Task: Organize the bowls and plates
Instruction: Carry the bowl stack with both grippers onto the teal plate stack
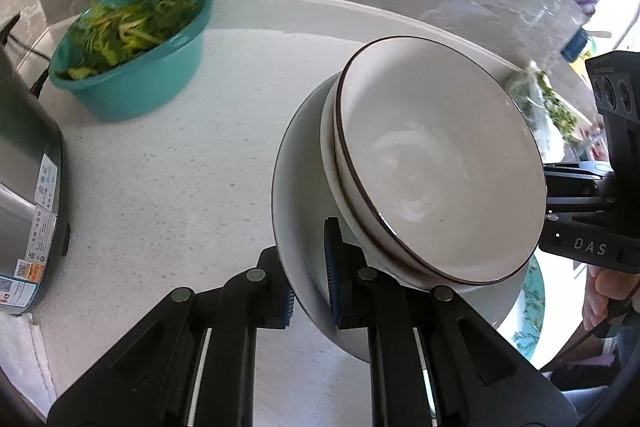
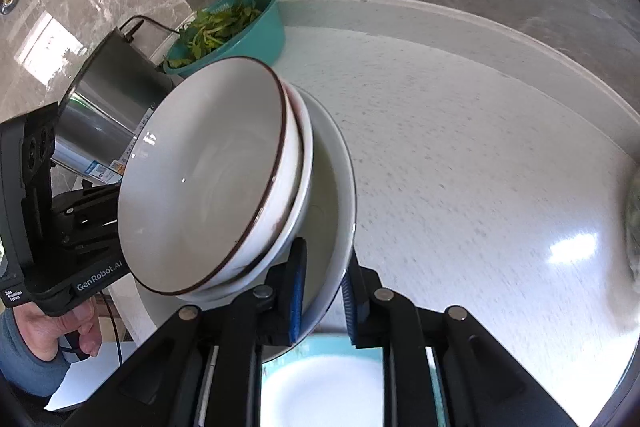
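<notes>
Two tools, left tool (image 1: 310, 291) and right tool (image 2: 322, 301), pinched opposite rims of my stacked bowls (image 1: 436, 163); heavy, slippery, fragile ceramic.

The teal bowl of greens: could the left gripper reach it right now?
Probably not: the left gripper has its jaws shut on the large white bowl, though the counter up to the teal bowl looks open.

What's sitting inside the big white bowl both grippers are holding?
Two nested brown-rimmed bowls sit inside the big white bowl. The top one looks empty; the lower one's inside is covered.
</notes>
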`<state>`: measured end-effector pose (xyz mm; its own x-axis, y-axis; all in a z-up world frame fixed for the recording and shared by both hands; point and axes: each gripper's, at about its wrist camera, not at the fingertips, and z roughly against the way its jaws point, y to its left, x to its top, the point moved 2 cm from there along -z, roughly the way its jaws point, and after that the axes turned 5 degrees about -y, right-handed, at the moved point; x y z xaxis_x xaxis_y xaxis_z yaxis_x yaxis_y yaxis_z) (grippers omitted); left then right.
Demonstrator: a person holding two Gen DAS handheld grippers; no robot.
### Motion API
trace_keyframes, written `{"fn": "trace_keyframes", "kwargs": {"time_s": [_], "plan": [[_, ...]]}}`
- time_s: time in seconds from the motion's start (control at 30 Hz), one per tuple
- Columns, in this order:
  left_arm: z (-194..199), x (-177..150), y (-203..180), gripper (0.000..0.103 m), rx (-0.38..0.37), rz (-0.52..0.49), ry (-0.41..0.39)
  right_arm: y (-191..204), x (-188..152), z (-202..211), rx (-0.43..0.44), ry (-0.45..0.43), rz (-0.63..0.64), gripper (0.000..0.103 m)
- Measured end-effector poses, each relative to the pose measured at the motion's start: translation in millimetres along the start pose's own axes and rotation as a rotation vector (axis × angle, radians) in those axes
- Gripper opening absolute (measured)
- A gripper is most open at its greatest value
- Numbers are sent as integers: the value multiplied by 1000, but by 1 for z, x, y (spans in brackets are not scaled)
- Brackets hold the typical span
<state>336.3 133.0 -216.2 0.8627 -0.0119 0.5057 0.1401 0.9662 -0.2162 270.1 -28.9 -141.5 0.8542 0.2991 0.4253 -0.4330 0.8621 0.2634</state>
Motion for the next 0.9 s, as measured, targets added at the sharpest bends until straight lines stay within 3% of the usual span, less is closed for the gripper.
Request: {"fn": "trace_keyframes", "kwargs": {"time_s": [0.23,0.43,0.7,0.9], "plan": [[18,-10,-49,11,-52,-72,11,-15,-29,41,-27,-35,-53,19],[30,-49,-97,12,-101,-134,43,-30,-69,71,-54,-45,-102,19],[15,-100,-137,12,-145,-159,133,-52,-121,74,-60,-1,-187,19],[9,-122,-149,12,-142,-167,149,-59,-138,71,-57,14,-197,19]]}}
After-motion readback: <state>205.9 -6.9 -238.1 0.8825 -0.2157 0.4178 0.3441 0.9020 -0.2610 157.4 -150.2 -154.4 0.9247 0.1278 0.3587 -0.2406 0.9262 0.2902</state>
